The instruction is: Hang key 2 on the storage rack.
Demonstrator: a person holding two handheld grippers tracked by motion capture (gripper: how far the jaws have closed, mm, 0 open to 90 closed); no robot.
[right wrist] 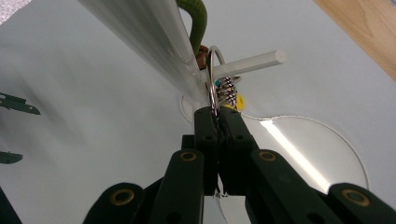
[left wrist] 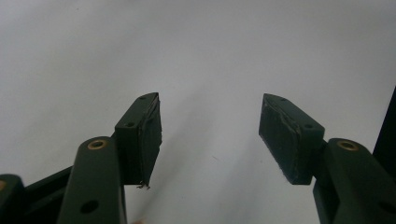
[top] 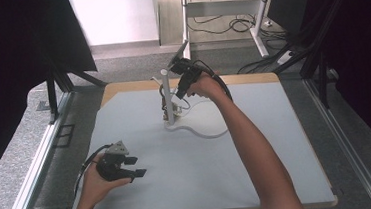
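- Right gripper (right wrist: 217,116) clenched on the metal ring (right wrist: 213,77) of a key bunch, right beside the white stand (right wrist: 154,42) and its peg (right wrist: 252,60).
- I'd lift the ring straight along the peg (no twisting).
- Left gripper (left wrist: 210,135) released, idle over the table (left wrist: 93,56).

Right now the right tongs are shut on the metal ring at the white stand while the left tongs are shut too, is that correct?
Not quite: the left tongs are open, with nothing between them, as the left gripper view shows. The right tongs are indeed shut on the metal ring at the white stand.

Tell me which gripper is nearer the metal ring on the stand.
Right. The right gripper is shut on the metal ring at the white stand; the left gripper hovers open, far off near the table's front-left.
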